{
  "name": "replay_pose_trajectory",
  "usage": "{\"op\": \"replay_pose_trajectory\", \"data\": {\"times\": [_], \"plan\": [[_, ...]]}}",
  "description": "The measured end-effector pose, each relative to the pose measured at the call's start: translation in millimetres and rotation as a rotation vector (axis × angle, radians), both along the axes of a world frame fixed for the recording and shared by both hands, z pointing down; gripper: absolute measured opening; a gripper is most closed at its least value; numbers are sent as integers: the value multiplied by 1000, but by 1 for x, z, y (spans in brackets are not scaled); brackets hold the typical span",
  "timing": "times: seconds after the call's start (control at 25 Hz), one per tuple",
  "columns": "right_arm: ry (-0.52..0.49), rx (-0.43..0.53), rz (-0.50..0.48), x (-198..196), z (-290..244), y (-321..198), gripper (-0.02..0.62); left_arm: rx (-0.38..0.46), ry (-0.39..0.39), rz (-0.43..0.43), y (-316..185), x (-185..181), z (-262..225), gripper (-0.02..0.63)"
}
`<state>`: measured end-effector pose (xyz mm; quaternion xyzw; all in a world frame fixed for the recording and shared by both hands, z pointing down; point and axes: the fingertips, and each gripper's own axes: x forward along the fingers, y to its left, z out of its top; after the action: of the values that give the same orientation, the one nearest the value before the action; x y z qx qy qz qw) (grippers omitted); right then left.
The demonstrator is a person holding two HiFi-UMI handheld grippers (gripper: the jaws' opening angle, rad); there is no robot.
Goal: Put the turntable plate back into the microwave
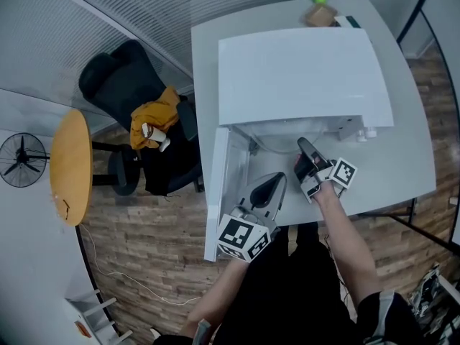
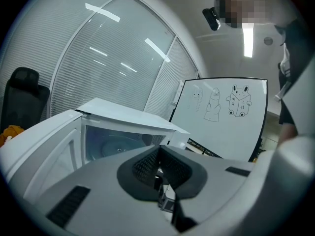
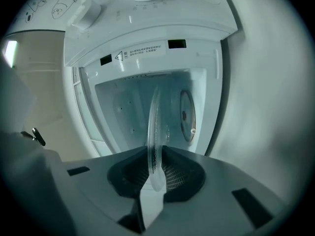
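A white microwave stands on a white table, its door swung open to the left. My right gripper is at the cavity mouth, shut on the rim of the clear glass turntable plate. In the right gripper view the plate runs edge-on from the jaws into the open cavity. My left gripper hovers lower left of it, in front of the opening. In the left gripper view its jaws are together with nothing between them, and the cavity lies ahead to the left.
A black office chair with a yellow cloth stands left of the table. Farther left are a round wooden table and a fan. Small items sit behind the microwave. A whiteboard stands beyond it.
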<state>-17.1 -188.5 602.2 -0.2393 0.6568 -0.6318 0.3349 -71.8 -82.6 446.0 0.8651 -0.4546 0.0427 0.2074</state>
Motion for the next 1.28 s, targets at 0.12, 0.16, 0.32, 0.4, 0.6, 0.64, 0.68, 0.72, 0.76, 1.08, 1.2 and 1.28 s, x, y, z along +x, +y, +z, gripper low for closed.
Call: {"op": "replay_pose_trajectory", "data": {"times": [0.12,0.16,0.32,0.4,0.6,0.64,0.68,0.72,0.76,1.08,1.2,1.28], "plan": [[-1,-12,21,-1,6,-9,57,-8,8,4,2,-3,2,-2],[0,-18,28,-2,7,-12,57,-10,11,6,2,-4,3,-2],[11,-35,54,-5,13,-24,58,-20,19,17,4,-5,5,-2],[12,-45,67,-6,16,-29,60,-23,21,22,5,-6,5,-2],[27,-67,94,-8,21,-42,63,-28,23,31,4,-9,7,-2],[27,-69,97,-9,21,-44,64,-30,23,32,4,-9,7,-2],[27,-72,100,-10,21,-46,66,-32,23,33,5,-9,8,-2],[28,-76,102,-11,22,-47,66,-34,24,35,5,-9,8,-2],[30,-81,105,-11,23,-49,66,-37,26,38,6,-8,8,-2],[11,-100,138,-11,23,-64,72,-44,30,57,8,-4,10,-2],[18,-98,142,-11,24,-68,72,-45,29,59,7,-3,11,-2],[18,-100,144,-11,23,-70,71,-44,31,59,6,-3,11,-2]]}}
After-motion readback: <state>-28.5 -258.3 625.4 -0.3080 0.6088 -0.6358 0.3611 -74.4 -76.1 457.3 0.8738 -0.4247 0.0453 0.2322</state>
